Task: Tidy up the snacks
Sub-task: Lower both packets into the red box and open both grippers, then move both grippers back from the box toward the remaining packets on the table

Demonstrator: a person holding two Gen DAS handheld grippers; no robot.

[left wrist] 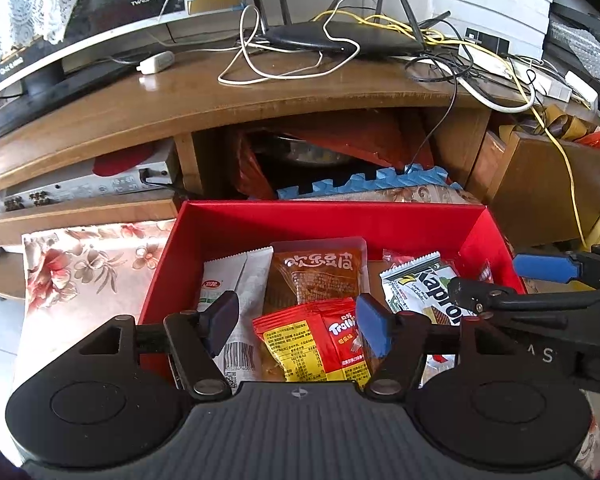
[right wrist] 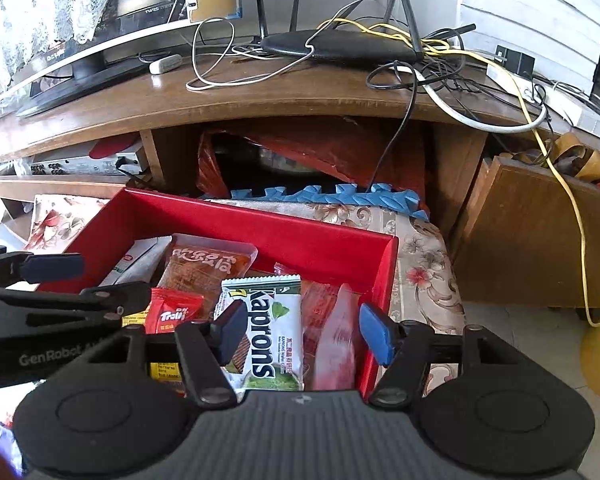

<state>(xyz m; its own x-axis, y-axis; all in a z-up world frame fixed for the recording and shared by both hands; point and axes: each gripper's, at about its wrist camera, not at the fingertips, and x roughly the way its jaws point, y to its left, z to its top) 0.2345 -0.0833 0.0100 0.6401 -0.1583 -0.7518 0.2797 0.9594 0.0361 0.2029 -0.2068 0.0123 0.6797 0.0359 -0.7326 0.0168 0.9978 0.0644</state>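
A red box (left wrist: 340, 220) (right wrist: 260, 232) sits on a floral cloth and holds several snack packets. My left gripper (left wrist: 300, 324) hangs open over the box's near side, with a red and yellow Trolli packet (left wrist: 308, 340) lying between and below its pads. Behind it lie a brown packet (left wrist: 320, 272) and a white packet (left wrist: 236, 276). My right gripper (right wrist: 304, 334) is open above the green and white Kaprons wafer packet (right wrist: 272, 320) and a red see-through packet (right wrist: 332, 332) by the box's right wall. Each gripper shows at the edge of the other's view.
A wooden TV stand (left wrist: 260, 92) rises behind the box, bearing a router (left wrist: 340, 36), tangled cables and a screen. A blue foam mat (right wrist: 340, 196) and red bags fill the shelf below. A wooden crate (right wrist: 532, 232) stands to the right. The floral cloth (left wrist: 88, 264) extends left.
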